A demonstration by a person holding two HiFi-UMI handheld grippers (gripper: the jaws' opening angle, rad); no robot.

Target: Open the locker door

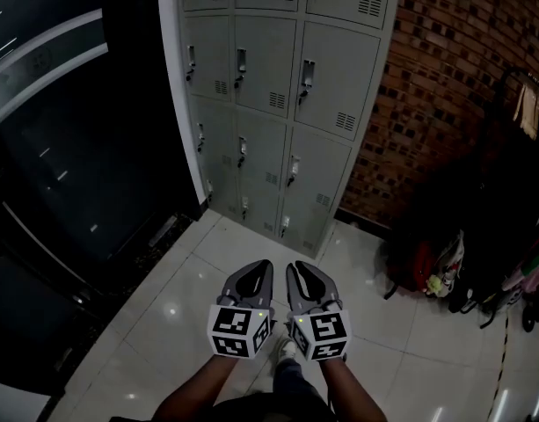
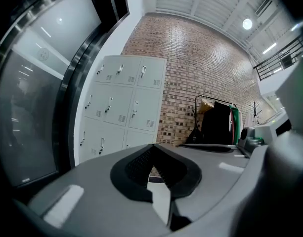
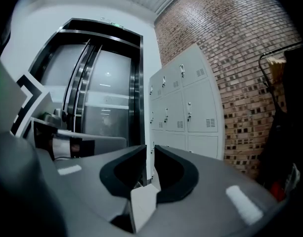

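Note:
A bank of grey metal lockers (image 1: 278, 104) stands ahead against the wall, its doors all closed, each with a small latch handle (image 1: 305, 76). The lockers also show in the left gripper view (image 2: 124, 102) and the right gripper view (image 3: 186, 107), still some way off. My left gripper (image 1: 262, 266) and right gripper (image 1: 295, 269) hang side by side above the floor, pointing at the lockers. The left gripper (image 2: 153, 147) has its tips together with nothing between them. The right gripper (image 3: 150, 149) shows a narrow slit between its tips, empty.
A dark glass door with a curved frame (image 1: 67, 148) fills the left. A brick wall (image 1: 462, 77) runs to the right of the lockers. A clothes rack with bags and garments (image 1: 480, 253) stands at the right. Glossy white tiles (image 1: 207, 271) cover the floor.

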